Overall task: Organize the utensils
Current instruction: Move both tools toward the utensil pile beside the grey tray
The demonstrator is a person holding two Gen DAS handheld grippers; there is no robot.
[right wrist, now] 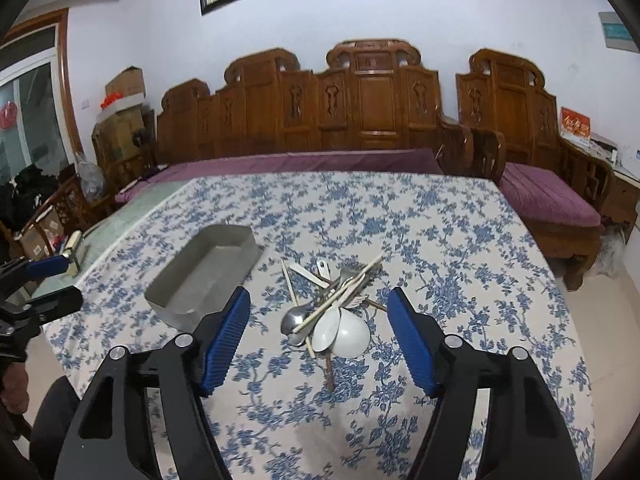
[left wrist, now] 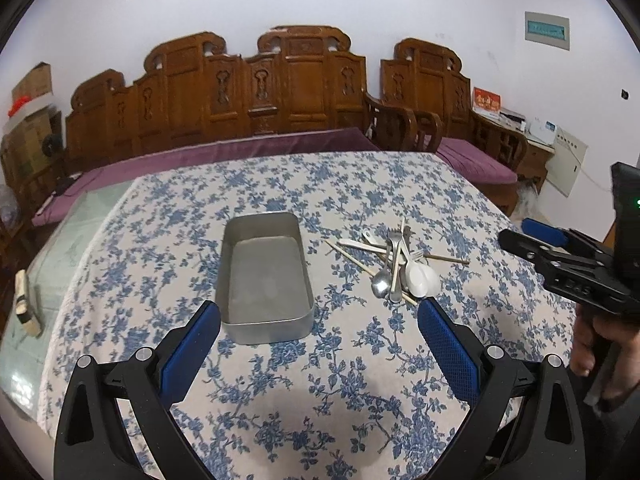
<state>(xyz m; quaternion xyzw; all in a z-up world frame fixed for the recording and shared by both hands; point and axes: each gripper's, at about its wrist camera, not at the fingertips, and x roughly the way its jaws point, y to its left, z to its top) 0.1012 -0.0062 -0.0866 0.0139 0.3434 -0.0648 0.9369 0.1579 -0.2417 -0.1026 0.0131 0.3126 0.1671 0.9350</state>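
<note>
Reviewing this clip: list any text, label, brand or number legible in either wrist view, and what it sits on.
Nothing reads cleanly.
Red card on the side cabinet: gold characters, too blurred to read.
Green wall panel: a line of print, too small.
White wall box: rows of small marks, unreadable.
Right gripper body: embossed letters, too indistinct to quote.
Red round sign on the window: blurred.
Metal tray and utensil pile: no markings visible.

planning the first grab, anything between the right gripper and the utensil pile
Nothing: in the right wrist view only bare floral tablecloth lies between the open right gripper and the utensil pile.
</note>
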